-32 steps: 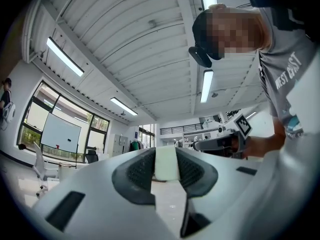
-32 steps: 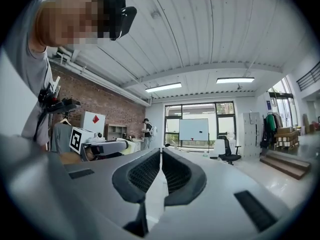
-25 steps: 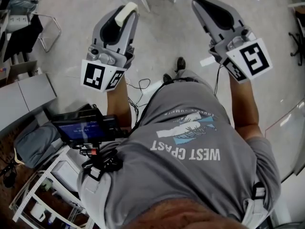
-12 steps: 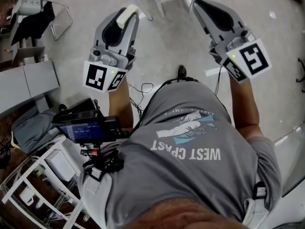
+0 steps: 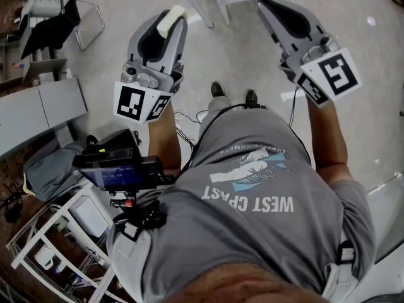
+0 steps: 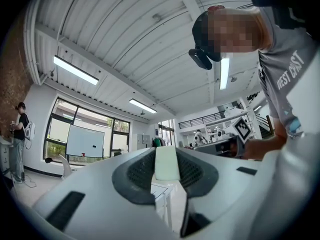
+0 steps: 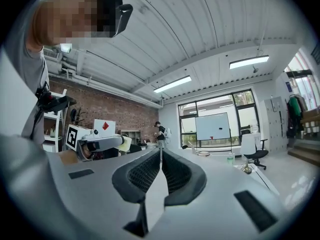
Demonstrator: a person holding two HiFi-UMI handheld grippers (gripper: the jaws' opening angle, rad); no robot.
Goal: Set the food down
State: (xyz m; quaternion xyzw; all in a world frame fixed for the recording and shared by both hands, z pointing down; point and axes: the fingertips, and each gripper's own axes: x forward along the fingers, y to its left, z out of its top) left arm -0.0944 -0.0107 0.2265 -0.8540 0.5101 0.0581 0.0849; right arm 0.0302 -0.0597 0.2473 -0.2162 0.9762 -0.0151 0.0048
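Observation:
A pale cream piece of food (image 5: 171, 19) sits pinched between the jaws of my left gripper (image 5: 165, 25), held out at chest height over the floor. In the left gripper view the food piece (image 6: 166, 162) fills the gap between the dark pads of the left gripper (image 6: 166, 155). My right gripper (image 5: 270, 6) is held beside it, apart from it. Its jaws meet in the right gripper view with nothing between them, so the right gripper (image 7: 160, 160) is shut and empty. The left gripper (image 7: 100, 144) with the food piece (image 7: 125, 143) also shows there.
White table legs (image 5: 205, 5) stand on the grey floor ahead of my shoes (image 5: 217, 90). At left are a metal chair (image 5: 69, 21), a grey cabinet (image 5: 39, 109) and a white rack (image 5: 53, 235). Cables (image 5: 189, 115) lie on the floor. A person (image 7: 161, 132) stands far off.
The floor has slid down through the head view and the white table legs have come nearer; both shoes now show. Both grippers keep their pose and the food stays held.

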